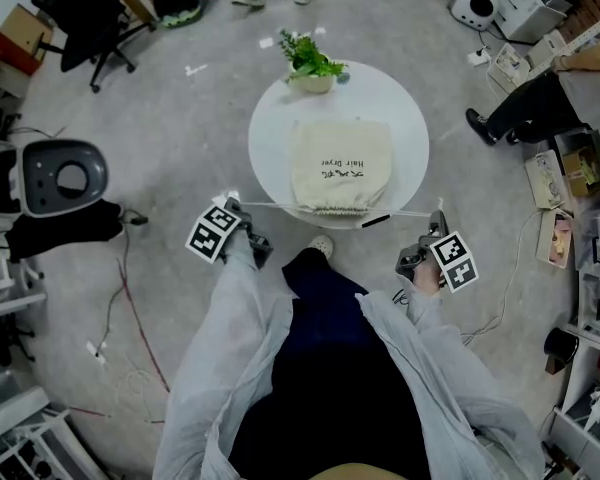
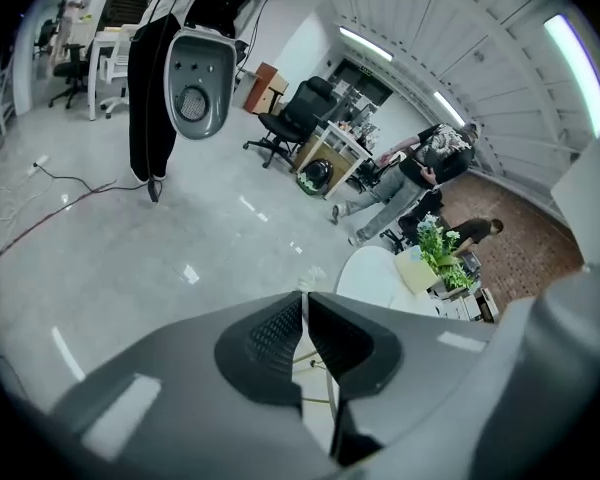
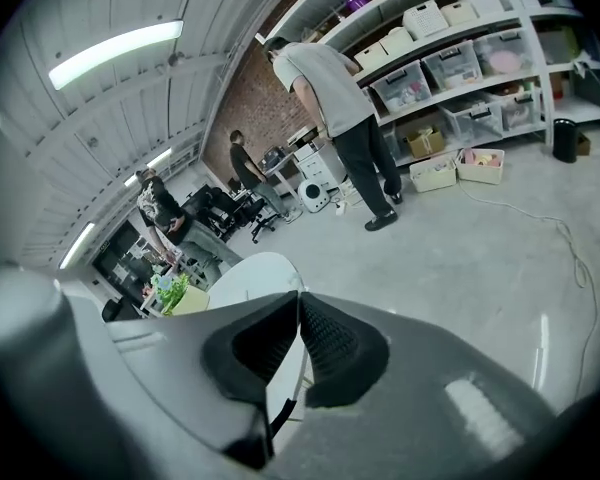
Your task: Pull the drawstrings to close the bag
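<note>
A cream drawstring bag (image 1: 340,166) printed "Hair Dryer" lies flat on the round white table (image 1: 405,118), its gathered mouth toward me. From the mouth a white drawstring (image 1: 275,205) runs taut to the left and another drawstring (image 1: 405,212) runs taut to the right. My left gripper (image 1: 232,205) is just off the table's near left edge, shut on the left cord. My right gripper (image 1: 438,216) is off the near right edge, shut on the right cord. In the left gripper view the left gripper (image 2: 304,304) has its pads together. In the right gripper view the right gripper (image 3: 298,304) pinches a white cord (image 3: 286,386).
A potted plant (image 1: 311,65) stands at the table's far edge. A grey seat-like device (image 1: 64,174) and cables (image 1: 130,308) lie on the floor at left. A person (image 1: 540,93) and shelves (image 1: 590,218) are at right. An office chair (image 1: 90,18) stands at back left.
</note>
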`<state>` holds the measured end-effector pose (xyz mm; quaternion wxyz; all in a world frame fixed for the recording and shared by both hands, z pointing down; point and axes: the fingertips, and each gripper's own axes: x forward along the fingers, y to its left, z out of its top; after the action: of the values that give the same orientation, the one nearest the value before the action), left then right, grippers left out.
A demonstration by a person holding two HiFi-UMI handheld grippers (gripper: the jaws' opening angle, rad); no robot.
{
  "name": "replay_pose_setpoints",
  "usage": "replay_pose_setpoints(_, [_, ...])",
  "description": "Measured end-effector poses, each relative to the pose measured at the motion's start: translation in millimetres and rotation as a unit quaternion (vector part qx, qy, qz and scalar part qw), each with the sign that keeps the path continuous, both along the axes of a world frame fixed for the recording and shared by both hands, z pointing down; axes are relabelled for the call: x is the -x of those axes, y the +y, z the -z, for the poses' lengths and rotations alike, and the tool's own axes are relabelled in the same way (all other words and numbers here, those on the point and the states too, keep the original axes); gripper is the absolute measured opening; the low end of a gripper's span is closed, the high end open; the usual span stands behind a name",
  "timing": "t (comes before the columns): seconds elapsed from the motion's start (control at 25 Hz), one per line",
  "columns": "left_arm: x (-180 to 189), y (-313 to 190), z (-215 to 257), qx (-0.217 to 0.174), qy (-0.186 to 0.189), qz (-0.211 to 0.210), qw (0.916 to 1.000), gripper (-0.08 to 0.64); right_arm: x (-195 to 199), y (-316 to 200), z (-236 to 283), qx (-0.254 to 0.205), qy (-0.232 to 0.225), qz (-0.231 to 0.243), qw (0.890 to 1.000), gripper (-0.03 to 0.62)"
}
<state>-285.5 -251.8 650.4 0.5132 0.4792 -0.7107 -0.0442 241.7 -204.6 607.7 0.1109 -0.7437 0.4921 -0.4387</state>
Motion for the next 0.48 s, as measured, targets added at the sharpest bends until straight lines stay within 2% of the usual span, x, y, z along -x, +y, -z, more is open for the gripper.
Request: replay_pose_setpoints(0.48, [18.2, 11.7, -12.1, 0.019, 0.003, 0.028, 0.9994, 0.037, -22.4, 10.7, -1.9, 0.006, -0.003, -0.030, 1.000, 0.014])
